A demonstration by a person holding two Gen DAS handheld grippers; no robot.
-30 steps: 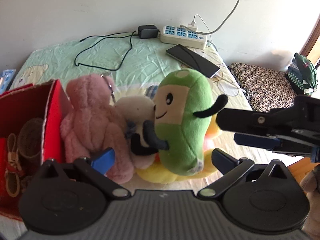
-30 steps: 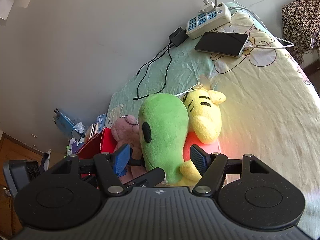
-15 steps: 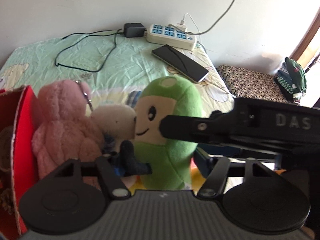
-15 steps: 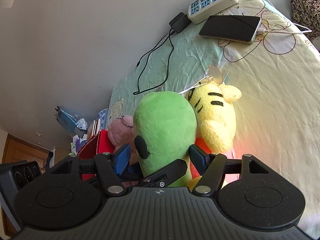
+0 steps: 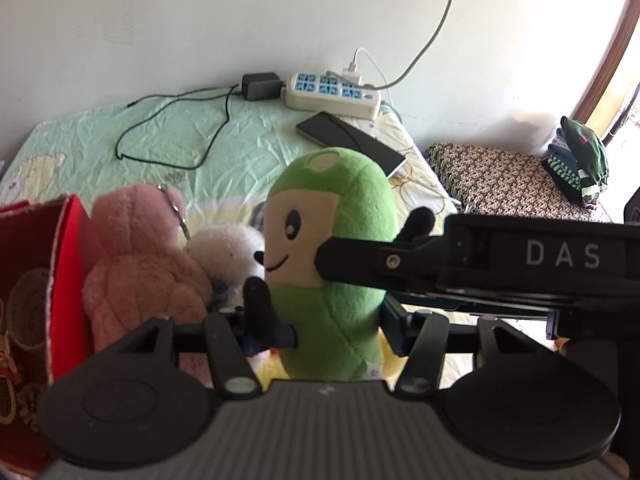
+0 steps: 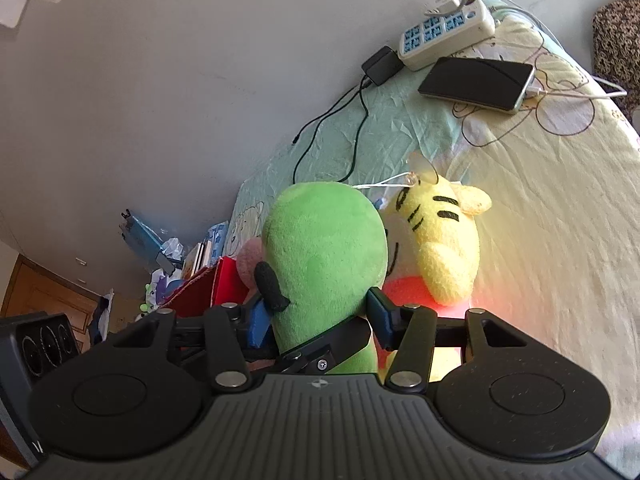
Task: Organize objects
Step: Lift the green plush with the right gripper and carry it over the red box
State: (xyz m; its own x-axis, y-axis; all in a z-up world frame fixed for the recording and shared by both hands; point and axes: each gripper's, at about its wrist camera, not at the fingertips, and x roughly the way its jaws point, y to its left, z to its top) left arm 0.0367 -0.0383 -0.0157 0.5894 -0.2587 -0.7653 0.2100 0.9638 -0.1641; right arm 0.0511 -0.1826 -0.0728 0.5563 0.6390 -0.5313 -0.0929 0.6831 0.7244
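Note:
A green plush toy (image 5: pixel 332 240) with a smiling face stands upright on the bed, among a pink plush (image 5: pixel 136 264), a white plush (image 5: pixel 228 248) and a yellow tiger plush (image 6: pixel 444 248). My left gripper (image 5: pixel 324 328) is shut on the green toy's lower body, one pad on each side. My right gripper (image 6: pixel 320 318) grips the same green plush toy (image 6: pixel 324 256) from behind. One of its black fingers (image 5: pixel 360 258) crosses the toy's face side in the left wrist view. An open red box (image 5: pixel 60 260) stands left of the pink plush.
Near the wall on the bedsheet lie a power strip (image 5: pixel 332 94), a black charger (image 5: pixel 260 86) with its cable, and a phone (image 5: pixel 352 140). A patterned stool (image 5: pixel 500 176) with folded clothes (image 5: pixel 580 160) stands right of the bed. Books and clutter (image 6: pixel 192 256) sit beyond the box.
My left gripper moved in and narrowed from wide open onto the green toy. The right gripper swung in from the right and narrowed onto the same toy.

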